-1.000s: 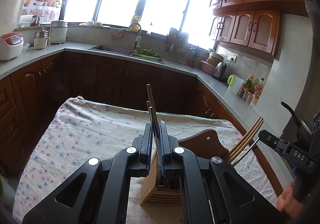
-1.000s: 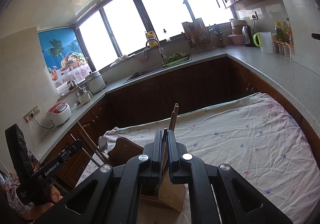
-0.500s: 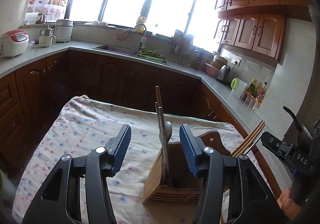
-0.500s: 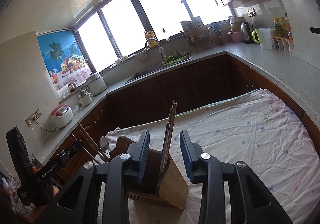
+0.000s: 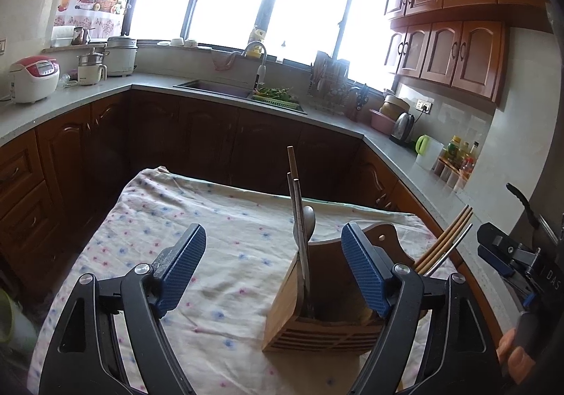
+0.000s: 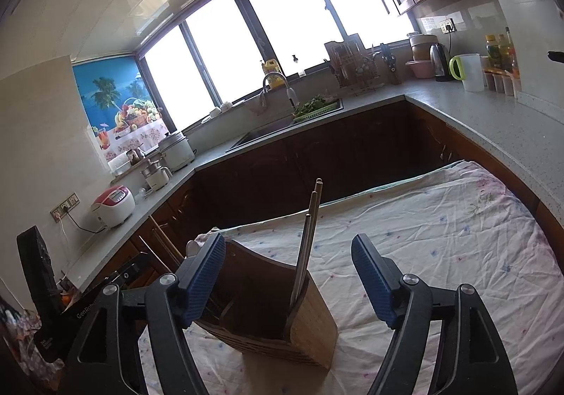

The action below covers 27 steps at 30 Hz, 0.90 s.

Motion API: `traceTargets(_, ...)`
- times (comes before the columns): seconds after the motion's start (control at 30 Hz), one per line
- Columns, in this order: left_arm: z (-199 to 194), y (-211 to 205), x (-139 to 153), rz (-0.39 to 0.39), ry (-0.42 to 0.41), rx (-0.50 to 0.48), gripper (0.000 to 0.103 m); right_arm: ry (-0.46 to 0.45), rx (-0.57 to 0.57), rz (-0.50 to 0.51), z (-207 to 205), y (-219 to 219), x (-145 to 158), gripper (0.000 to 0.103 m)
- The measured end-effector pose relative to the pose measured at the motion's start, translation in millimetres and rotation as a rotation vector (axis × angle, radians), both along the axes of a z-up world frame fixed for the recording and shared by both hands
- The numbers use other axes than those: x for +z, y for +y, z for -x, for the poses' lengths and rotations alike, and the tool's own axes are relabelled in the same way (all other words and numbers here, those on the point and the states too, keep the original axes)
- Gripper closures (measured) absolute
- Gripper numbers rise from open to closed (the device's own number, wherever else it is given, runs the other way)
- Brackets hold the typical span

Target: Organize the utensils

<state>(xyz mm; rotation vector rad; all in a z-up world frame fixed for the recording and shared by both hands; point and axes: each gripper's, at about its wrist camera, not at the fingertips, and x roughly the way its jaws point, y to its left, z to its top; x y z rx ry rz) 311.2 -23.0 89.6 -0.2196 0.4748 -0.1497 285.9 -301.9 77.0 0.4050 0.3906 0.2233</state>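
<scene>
A bamboo utensil holder [image 5: 282,317] stands on the cloth-covered table [image 5: 211,226]; it also shows in the right wrist view [image 6: 310,331]. Chopsticks [image 5: 295,204] and a metal spoon [image 5: 309,218] stand upright in its left compartment. More chopsticks [image 5: 444,240] lean out of its right side. In the right wrist view the chopsticks [image 6: 310,233] rise from the near compartment. My left gripper [image 5: 273,268] is open and empty, just above the holder. My right gripper [image 6: 289,278] is open and empty, also straddling the holder's top.
The floral tablecloth [image 6: 440,236] covers the table. Dark kitchen cabinets [image 5: 211,134] and a grey counter ring it, with a sink [image 5: 215,88], rice cooker [image 5: 33,83] and kettle [image 5: 402,129]. The other gripper's body [image 5: 521,261] shows at the right edge.
Both grippers were shut on the utensils a second ago. Both have opened wide, leaving the utensils standing in the holder, and drawn back slightly.
</scene>
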Motion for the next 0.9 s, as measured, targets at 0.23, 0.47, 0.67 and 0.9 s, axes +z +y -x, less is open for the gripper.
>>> traceTargets(0.23,19,9,-4,0.000,0.004,0.011,0.017,-0.019,0.002,-0.014,17,-3,1,0.006)
traceTargets(0.47,53,18,-11,-0.017,0.005,0.018,0.016,-0.008,0.018,-0.014,38,0,-6,0.004)
traceTargets(0.67,94,27,-12,-0.036,0.000,0.027,0.016,-0.014,0.047,-0.011,70,9,-12,0.004)
traceTargets(0.9,145,37,-20,-0.068,0.008,0.073,0.000,-0.040,0.071,0.028,121,23,-22,0.001)
